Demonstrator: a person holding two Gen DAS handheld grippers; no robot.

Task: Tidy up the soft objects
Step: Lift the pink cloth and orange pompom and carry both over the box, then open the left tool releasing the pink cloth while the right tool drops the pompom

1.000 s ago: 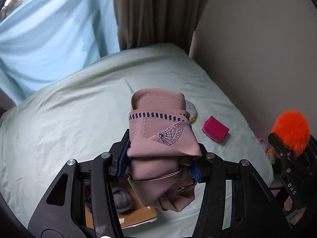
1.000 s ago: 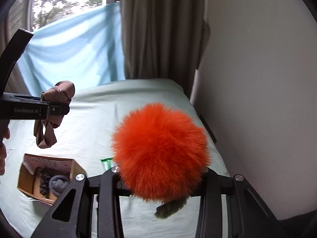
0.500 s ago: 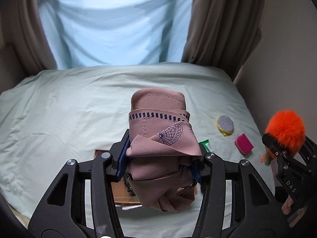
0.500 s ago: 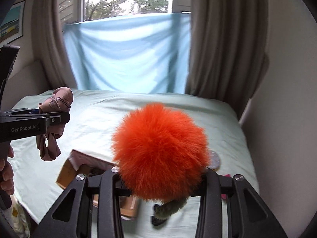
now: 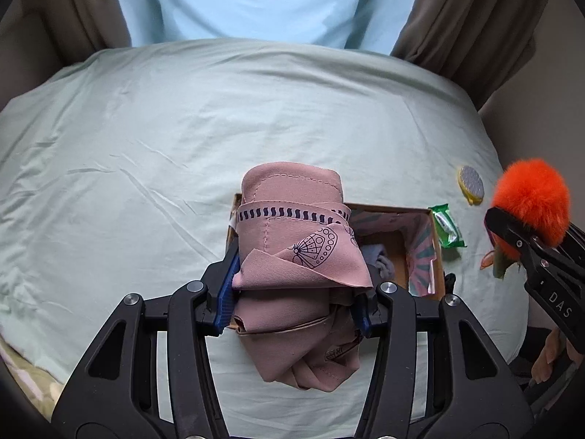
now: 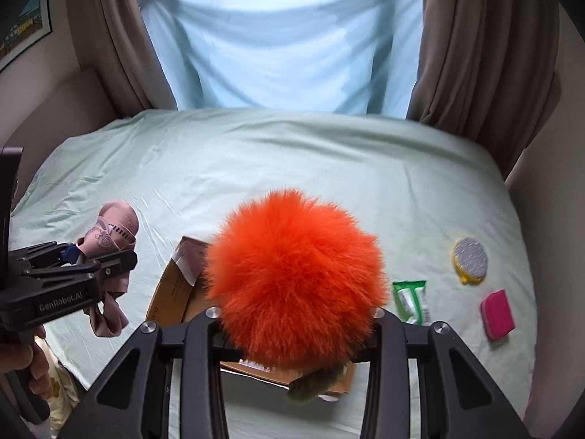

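We pinch the pink cloth (image 5: 299,256) in our left claw (image 5: 294,292) and the orange pom-pom (image 6: 296,278) in our right claw (image 6: 296,325), both above the cardboard box (image 5: 420,241) on the bed (image 5: 146,128), presumably for dropping in.

I'm working in a home bedroom: a wide bed under a wrinkled pale green fitted sheet (image 6: 292,168) fills my view, 2 heavy taupe fabric curtains (image 6: 475,55) flank a window draped with a light blue cloth (image 6: 285,36), and a framed picture (image 6: 25,25) hangs on the beige wall.
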